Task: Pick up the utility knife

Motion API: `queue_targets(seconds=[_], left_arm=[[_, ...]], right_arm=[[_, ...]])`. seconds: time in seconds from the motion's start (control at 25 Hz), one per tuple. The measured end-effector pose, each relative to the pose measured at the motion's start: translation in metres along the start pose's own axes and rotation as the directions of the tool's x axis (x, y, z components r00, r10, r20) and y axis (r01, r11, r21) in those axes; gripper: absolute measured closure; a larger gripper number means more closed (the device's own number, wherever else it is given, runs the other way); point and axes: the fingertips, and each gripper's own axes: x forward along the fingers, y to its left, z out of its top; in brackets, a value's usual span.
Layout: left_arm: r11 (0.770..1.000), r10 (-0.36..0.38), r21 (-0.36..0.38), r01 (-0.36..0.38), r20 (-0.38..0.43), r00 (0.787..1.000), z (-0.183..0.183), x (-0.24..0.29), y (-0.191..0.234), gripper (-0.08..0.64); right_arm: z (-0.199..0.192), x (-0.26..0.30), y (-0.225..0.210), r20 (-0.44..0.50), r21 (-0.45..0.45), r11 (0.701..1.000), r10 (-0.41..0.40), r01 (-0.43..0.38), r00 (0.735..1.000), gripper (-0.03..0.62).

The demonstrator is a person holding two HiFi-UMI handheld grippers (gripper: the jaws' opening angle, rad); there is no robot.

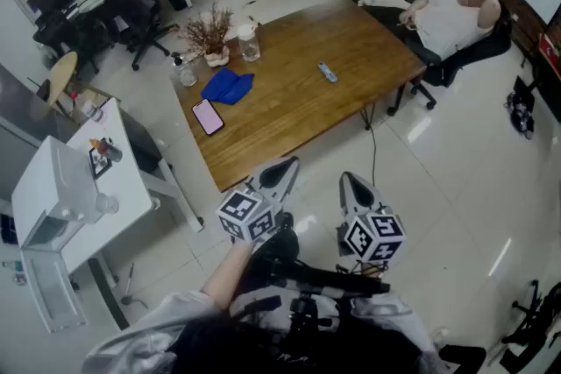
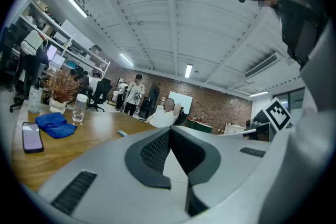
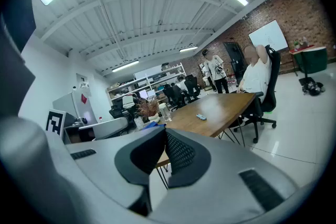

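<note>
The utility knife (image 1: 326, 72), a small grey-blue bar, lies on the far right part of the wooden table (image 1: 298, 118). It appears tiny in the left gripper view (image 2: 122, 133) and in the right gripper view (image 3: 201, 117). Both grippers hover close to my body, short of the table's near corner and well away from the knife. The left gripper (image 1: 287, 164) points at the table with its jaws together (image 2: 169, 129) and nothing between them. My right gripper (image 1: 349, 179) is beside it, its jaws also pressed together and empty (image 3: 164, 131).
On the table's left part lie a blue cloth (image 1: 227, 87), a phone (image 1: 208, 116), a clear jar (image 1: 249, 42), a glass (image 1: 187, 75) and a dried plant (image 1: 210, 35). A person (image 1: 447, 17) sits at the far right corner. A white side table (image 1: 79, 188) stands left.
</note>
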Motion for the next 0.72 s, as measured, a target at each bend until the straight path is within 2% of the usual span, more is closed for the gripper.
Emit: queue_targets(seconds=[0.16,0.44,0.72], left_arm=[[1.000,-0.029,0.007,0.029,-0.019,0.999,0.019,0.028,0.044,0.552],[0.997,-0.078,-0.021,0.077,-0.036,0.996,0.033,0.077,0.101,0.552],[0.993,-0.082,-0.091,0.077,-0.055,0.995,0.023,0.108,0.131,0.552]], right_arm=[[0.019,0.052,-0.002,0.009,0.045,0.999,-0.006,0.005,1.000,0.589],[0.052,0.116,-0.016,0.025,0.040,0.998,-0.048,0.047,0.999,0.566],[0.063,0.152,-0.039,-0.023,0.031,0.998,-0.050,0.051,0.998,0.459]])
